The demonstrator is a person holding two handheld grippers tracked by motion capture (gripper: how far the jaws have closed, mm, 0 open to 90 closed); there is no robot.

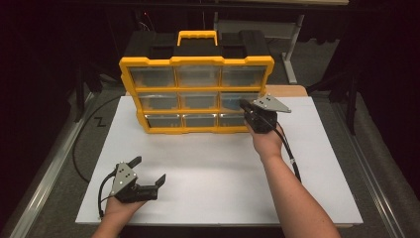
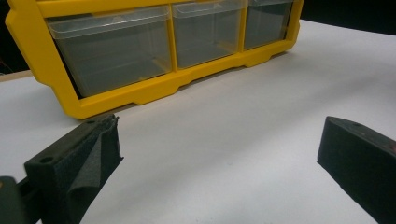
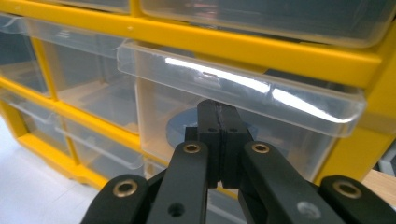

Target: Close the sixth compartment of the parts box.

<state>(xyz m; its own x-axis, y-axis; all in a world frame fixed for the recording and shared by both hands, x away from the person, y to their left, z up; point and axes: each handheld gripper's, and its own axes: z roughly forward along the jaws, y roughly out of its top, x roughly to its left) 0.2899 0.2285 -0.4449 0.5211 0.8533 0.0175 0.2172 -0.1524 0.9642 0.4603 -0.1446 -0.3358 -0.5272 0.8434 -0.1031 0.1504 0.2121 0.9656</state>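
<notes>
Resting near the front left corner of the white surface point(image 1: 208, 168): left gripper point(image 1: 148, 171), held in the left hand point(image 1: 116, 206), fingers point(image 2: 77, 163) spread wide with nothing between them. Pointed toward the organizer, well apart from it; bottom row of drawers visible beyond the fingers in the left gripper view.

Standing upright along the rear edge of the surface, slightly left of centre: yellow drawer organizer point(image 1: 195, 62), long axis parallel to that edge, nine clear drawers in three rows facing the front edge, carry handle point(image 1: 197, 35) on top.

Positioned at the right column of the organizer: right gripper point(image 1: 243, 104), carried by the right hand point(image 1: 265, 139), fingers point(image 3: 219, 121) pressed together, nothing clamped between them. Fingertips set just under the projecting lip of the middle right drawer point(image 3: 243, 93), at or very near its clear front; actual contact cannot be confirmed. Dark round item point(image 3: 180, 130) faintly visible inside through the plastic, not identifiable.

Governing relation for the coming move: drawer lip directly above and ahead of the closed fingertips, lip running crosswise to the fingers, drawer travel toward the front edge of the surface. Judged step: hooking the lip and drawing the drawer outward. Right hand far nearer than left. Probable risk: whole organizer sliding forward, left gripper not bracing it.
</notes>
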